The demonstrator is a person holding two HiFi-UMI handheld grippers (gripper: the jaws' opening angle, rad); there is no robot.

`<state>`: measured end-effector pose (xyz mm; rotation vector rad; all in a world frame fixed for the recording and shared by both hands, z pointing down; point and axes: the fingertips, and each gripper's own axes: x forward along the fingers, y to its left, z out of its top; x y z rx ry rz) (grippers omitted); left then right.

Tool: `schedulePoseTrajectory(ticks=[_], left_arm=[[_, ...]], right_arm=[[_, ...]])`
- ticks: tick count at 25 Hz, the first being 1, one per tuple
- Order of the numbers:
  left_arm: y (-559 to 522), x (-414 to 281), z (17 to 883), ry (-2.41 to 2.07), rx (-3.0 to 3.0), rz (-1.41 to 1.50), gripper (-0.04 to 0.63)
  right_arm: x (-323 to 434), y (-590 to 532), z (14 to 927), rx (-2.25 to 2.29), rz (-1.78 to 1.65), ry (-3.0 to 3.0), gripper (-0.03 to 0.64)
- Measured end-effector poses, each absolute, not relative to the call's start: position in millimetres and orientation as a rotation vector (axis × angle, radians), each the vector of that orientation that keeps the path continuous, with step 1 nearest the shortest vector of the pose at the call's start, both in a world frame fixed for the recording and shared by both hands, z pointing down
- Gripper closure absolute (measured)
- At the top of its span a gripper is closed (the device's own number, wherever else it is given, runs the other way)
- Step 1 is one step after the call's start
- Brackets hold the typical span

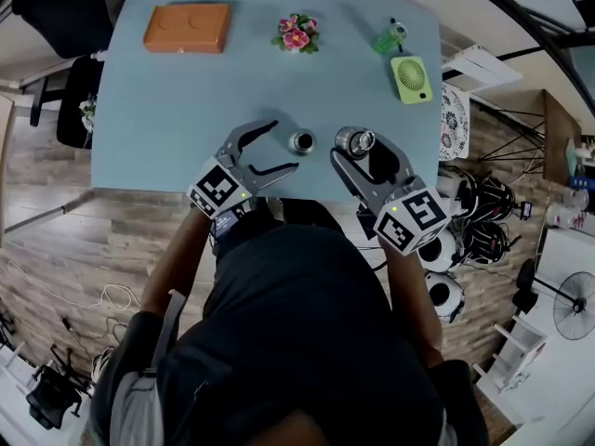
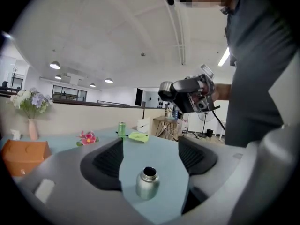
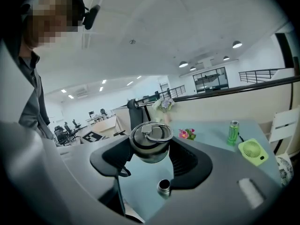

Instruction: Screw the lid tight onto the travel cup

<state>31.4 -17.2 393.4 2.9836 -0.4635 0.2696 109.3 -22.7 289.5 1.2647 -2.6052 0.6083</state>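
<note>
The steel travel cup [image 1: 301, 141] stands upright with its mouth uncovered on the blue table [image 1: 167, 119], near the front edge. My left gripper [image 1: 284, 145] is open just left of it. In the left gripper view the cup [image 2: 147, 183] sits between the spread jaws, and neither pad [image 2: 110, 159] touches it. My right gripper [image 1: 357, 147] is shut on the round metal lid [image 1: 354, 140], held just right of the cup. In the right gripper view the lid [image 3: 151, 142], with its ring handle on top, hangs above the cup [image 3: 163, 187].
An orange box [image 1: 186, 28], a small flower bunch [image 1: 297, 33], a green can [image 1: 389, 38] and a green hand fan [image 1: 411, 78] lie along the table's far side. Chairs and cables crowd the floor to the right [image 1: 483, 221].
</note>
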Motion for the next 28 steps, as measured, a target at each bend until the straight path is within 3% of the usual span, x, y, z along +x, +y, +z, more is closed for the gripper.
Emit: schedulePoseTrajectory(ticks=[12,28], left_arm=[[-25,62,488,-0.447,2.907,0.410,0.187],[-26,89,550,-0.368,2.906,0.576,0.181]], right_arm=[[97,-31,374,1.103,0.681,-2.527,0.356],[85,-38,466,0.950,0.704,-2.415,0.356]])
